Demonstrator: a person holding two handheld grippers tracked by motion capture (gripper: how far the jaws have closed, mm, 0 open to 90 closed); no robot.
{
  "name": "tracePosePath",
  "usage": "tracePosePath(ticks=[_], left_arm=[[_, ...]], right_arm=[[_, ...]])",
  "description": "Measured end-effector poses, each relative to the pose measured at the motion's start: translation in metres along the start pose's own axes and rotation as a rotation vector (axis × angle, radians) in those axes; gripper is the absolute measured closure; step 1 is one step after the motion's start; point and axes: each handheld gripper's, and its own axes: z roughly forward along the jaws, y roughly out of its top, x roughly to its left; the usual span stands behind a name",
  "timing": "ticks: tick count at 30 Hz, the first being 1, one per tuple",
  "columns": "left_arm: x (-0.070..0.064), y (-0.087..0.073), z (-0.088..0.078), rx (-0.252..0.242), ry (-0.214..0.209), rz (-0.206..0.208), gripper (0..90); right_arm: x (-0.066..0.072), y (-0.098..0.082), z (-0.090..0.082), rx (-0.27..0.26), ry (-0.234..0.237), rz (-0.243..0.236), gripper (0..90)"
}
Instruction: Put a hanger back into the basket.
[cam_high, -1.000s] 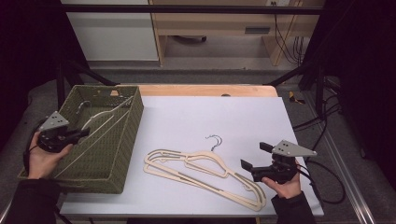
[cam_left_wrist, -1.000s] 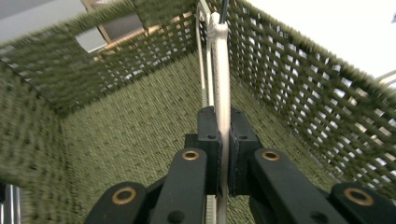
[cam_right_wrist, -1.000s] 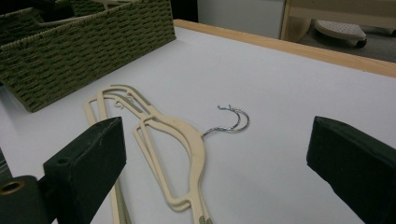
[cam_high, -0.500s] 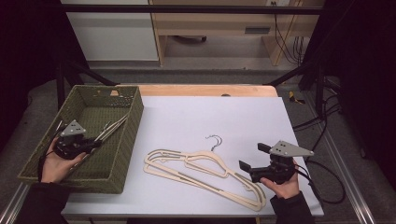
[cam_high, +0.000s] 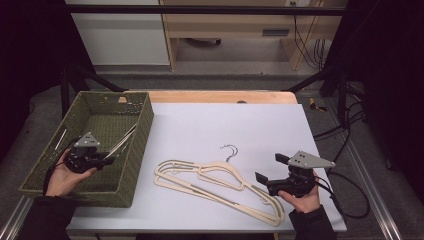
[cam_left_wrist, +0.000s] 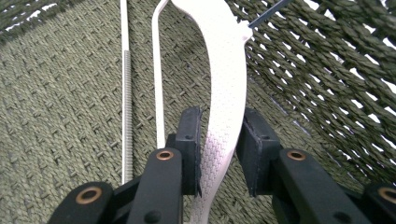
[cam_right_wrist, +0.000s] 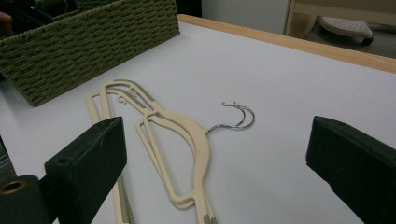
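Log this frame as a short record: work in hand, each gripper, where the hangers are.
work: putting hangers into the green woven basket
left gripper: inside the basket, fingers just been opening, cream plastic hanger between them, a gap on one side
right gripper: open, holding nothing, aimed at the table hangers
on table: two stacked cream hangers with wire hooks on the white tabletop

The high view looks down from above on the white table (cam_high: 225, 125), while the left gripper view sits very close inside the green basket (cam_left_wrist: 65, 116) (woven) and the right gripper view looks low across the hangers (cam_right_wrist: 177, 140), also seen from above.
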Motion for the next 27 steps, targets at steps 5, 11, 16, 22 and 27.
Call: tracePosePath(ticks=[5, 11, 16, 22, 27], left_arm=[[-0.002, 0.0, 0.002, 0.002, -0.004, 0.001, 66.3], [-0.001, 0.002, -0.002, -0.017, 0.012, 0.003, 54.8], [-0.001, 0.006, -0.018, -0.13, 0.055, -0.013, 32.9], [-0.006, 0.013, -0.049, -0.299, 0.071, -0.068, 16.6], [-0.023, 0.026, -0.071, -0.449, 0.025, -0.109, 11.2]], right_arm=[[0.0, 0.0, 0.001, -0.001, 0.001, 0.003, 5.6], [0.001, 0.0, 0.0, -0.001, 0.003, 0.001, 5.6], [0.001, 0.0, 0.001, -0.004, 0.0, -0.001, 5.6], [0.001, 0.0, 0.001, -0.015, 0.012, 0.008, 5.7], [0.001, 0.001, 0.001, -0.029, 0.013, 0.019, 6.3]])
